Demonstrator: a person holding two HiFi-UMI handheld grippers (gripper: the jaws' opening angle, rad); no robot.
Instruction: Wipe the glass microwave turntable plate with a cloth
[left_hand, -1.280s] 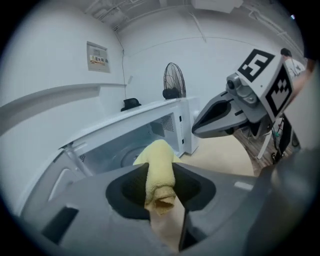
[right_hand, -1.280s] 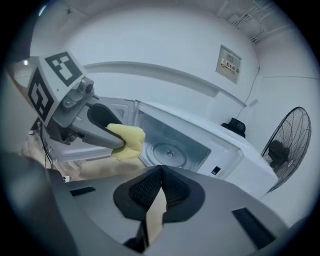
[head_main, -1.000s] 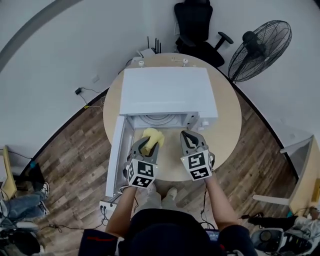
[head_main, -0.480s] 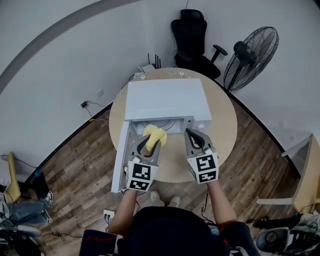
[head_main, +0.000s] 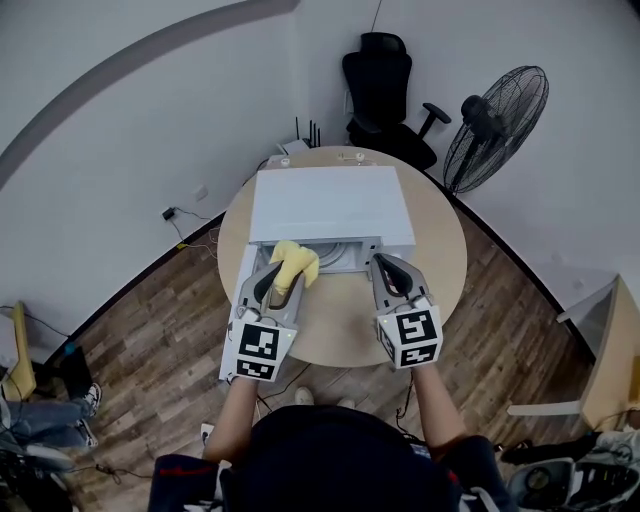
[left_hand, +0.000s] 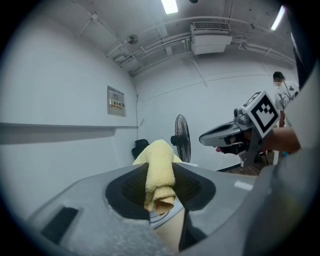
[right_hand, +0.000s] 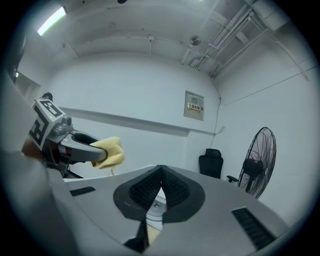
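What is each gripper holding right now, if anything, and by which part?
The left gripper pinches the yellow cloth across its bunched middle, with cloth sticking out ahead of and behind the pads. The right gripper is shut on nothing.

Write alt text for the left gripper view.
The left tool is shut on a folded yellow cloth, centre frame. Behind it stand a fan and a black chair against a white wall; the right tool shows at right.

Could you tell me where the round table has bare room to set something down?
The table is bare in front of the microwave and along its right side. The back edge, by the router, is tight.
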